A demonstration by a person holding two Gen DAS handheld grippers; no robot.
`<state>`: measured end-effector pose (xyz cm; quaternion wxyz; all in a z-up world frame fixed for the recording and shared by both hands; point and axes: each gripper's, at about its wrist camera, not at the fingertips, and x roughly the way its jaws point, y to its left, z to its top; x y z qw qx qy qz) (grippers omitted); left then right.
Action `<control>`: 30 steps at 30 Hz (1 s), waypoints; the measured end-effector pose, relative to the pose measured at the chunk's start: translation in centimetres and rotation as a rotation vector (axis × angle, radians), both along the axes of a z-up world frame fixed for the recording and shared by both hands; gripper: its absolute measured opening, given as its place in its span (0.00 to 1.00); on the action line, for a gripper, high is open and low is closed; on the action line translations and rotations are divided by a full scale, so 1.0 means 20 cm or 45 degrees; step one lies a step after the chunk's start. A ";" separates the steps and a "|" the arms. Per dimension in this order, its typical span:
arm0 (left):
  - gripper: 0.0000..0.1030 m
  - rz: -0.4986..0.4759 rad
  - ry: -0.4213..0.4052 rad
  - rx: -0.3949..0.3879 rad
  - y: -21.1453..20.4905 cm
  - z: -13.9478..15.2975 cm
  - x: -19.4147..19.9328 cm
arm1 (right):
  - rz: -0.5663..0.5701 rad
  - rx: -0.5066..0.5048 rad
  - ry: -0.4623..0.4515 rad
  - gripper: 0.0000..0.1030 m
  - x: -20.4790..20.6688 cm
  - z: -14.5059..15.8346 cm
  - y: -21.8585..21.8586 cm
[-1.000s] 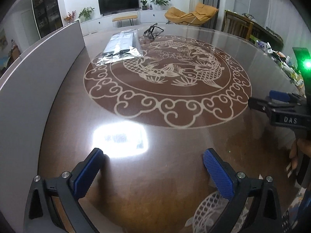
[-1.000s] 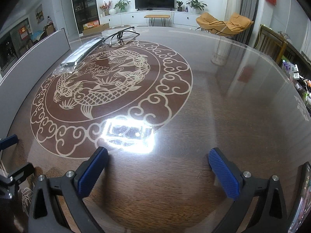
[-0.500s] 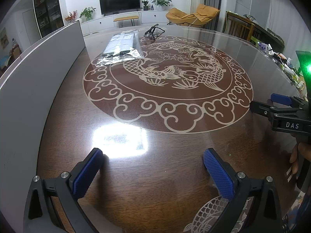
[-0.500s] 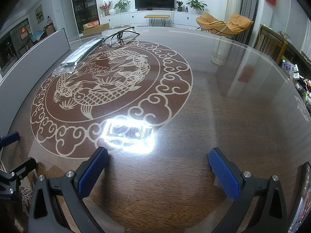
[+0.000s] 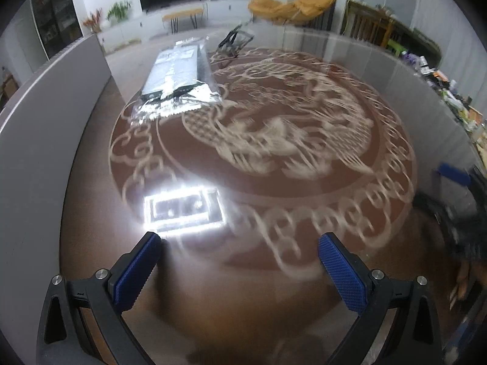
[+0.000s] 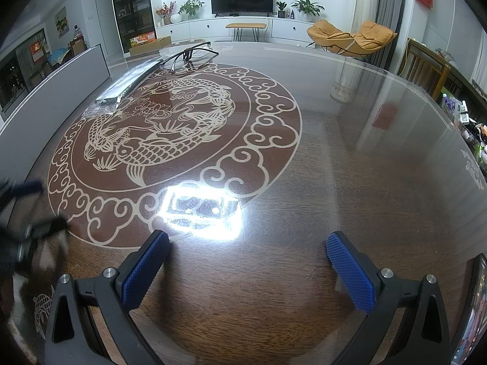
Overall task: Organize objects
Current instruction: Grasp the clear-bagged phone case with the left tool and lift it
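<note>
A clear plastic bag with dark flat items [image 5: 178,79] lies at the far left of the glass-topped table [image 5: 243,289]. A pair of black glasses [image 5: 234,41] rests just behind it. In the right wrist view the bag [image 6: 127,83] and the glasses [image 6: 188,56] sit far off at the upper left. My left gripper [image 5: 240,261] hovers low over the near table, open and empty. My right gripper [image 6: 249,257] is open and empty too. It appears blurred at the right edge of the left wrist view [image 5: 456,188].
A grey panel [image 5: 45,115] runs along the table's left side. A phone [image 6: 470,310] lies at the near right edge. Small clutter [image 6: 465,121] sits beyond the right rim. A bright lamp reflection [image 6: 201,210] glares on the glass.
My left gripper has moved forward toward the bag and the glasses, and its view is motion-blurred. The right gripper has held still. Both stay open.
</note>
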<state>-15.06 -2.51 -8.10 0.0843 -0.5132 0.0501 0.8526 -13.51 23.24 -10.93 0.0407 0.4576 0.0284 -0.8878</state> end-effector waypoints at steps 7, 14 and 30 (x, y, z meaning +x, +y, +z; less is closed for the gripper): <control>1.00 0.032 0.052 -0.024 -0.10 0.15 -0.59 | 0.000 0.000 0.000 1.00 0.00 0.00 0.00; 1.00 0.150 -0.066 0.151 -0.22 0.09 -1.04 | 0.001 -0.001 0.000 1.00 0.00 0.00 0.00; 0.72 0.224 0.063 0.003 -0.24 0.05 -0.84 | 0.001 -0.001 0.001 1.00 0.00 0.00 0.01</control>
